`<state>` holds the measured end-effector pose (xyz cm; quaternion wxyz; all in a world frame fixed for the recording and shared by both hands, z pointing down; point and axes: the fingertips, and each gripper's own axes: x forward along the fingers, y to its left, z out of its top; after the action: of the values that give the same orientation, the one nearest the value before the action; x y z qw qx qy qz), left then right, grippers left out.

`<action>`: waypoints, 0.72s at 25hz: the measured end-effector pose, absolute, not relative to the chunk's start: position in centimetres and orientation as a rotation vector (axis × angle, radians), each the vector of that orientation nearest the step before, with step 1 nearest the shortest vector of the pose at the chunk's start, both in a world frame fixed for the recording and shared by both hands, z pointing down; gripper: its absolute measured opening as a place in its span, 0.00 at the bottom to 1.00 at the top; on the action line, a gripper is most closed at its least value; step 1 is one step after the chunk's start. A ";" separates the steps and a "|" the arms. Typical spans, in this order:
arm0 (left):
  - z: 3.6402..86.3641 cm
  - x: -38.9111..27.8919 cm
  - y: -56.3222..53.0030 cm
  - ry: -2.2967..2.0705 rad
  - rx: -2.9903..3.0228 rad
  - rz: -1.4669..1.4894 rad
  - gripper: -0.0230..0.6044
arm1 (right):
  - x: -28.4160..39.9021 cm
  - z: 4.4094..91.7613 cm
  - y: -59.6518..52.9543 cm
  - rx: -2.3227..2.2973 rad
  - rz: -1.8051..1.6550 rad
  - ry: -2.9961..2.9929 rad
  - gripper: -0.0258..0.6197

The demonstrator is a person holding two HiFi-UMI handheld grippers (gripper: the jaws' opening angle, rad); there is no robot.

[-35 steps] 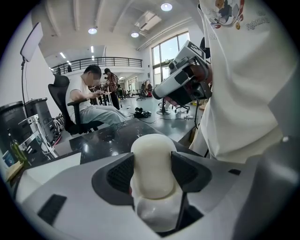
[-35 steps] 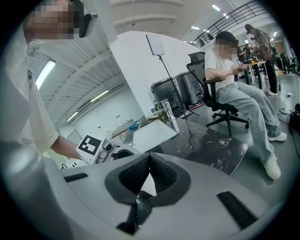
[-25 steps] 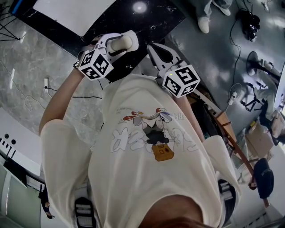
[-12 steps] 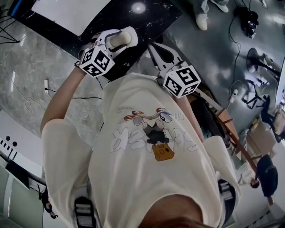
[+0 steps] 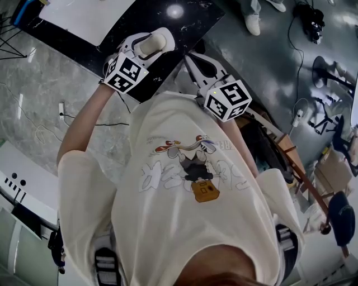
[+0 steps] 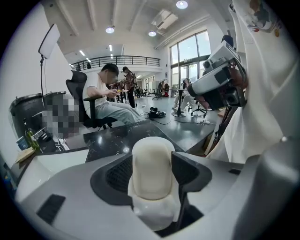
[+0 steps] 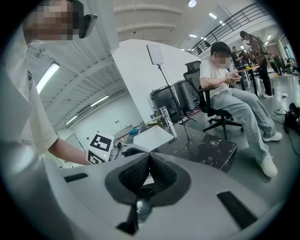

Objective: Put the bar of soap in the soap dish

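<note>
A cream, rounded bar of soap stands between the dark pads of my left gripper, which is shut on it. In the head view both grippers are held up in front of the person's chest, above the edge of a black marble table. My right gripper is shut, its pads pressed together with nothing between them. It sits just right of the left one, with its marker cube near the white shirt. No soap dish shows in any view.
A white board lies on the far side of the black table. A seated person on an office chair and a light stand are beyond it. Cables run over the grey floor.
The left gripper with the soap has shifted slightly up and to the right in the head view. The right gripper has stayed where it was.
</note>
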<state>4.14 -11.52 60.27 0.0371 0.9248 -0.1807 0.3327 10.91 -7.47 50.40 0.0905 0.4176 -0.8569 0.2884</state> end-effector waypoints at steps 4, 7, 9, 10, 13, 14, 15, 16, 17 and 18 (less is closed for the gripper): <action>58.3 4.1 -11.4 -0.620 2.816 0.863 0.47 | 10.5 50.3 -6.8 1.238 0.860 -2.559 0.05; 56.8 3.7 -11.6 -0.704 2.814 0.809 0.47 | 10.1 50.0 -6.5 1.228 0.853 -2.572 0.05; 55.9 3.3 -11.6 -0.755 2.793 0.767 0.47 | 9.8 49.8 -6.4 1.228 0.849 -2.580 0.05; 55.5 3.0 -11.6 -0.784 2.767 0.732 0.47 | 9.6 49.7 -6.3 1.229 0.849 -2.583 0.05; 53.7 1.6 -11.1 -0.899 2.668 0.566 0.45 | 8.7 49.6 -5.8 1.226 0.851 -2.593 0.05; 52.9 1.1 -10.7 -0.941 2.649 0.513 0.41 | 8.3 49.6 -5.6 1.223 0.850 -2.596 0.05; 52.0 0.7 -10.3 -0.980 2.635 0.464 0.38 | 8.0 49.5 -5.4 1.221 0.848 -2.599 0.05; 51.2 0.2 -9.9 -1.016 2.620 0.418 0.34 | 7.6 49.4 -5.2 1.218 0.843 -2.601 0.05; 50.4 -0.3 -9.5 -1.050 2.600 0.374 0.26 | 7.2 49.3 -5.0 1.217 0.834 -2.602 0.05; 49.5 -0.8 -9.1 -1.084 2.579 0.333 0.14 | 6.8 49.1 -4.8 1.218 0.820 -2.604 0.05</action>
<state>-0.85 -9.06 49.54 0.1616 0.9034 -0.3797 0.1166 6.82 -4.82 49.13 0.0761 0.4062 -0.8685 0.2736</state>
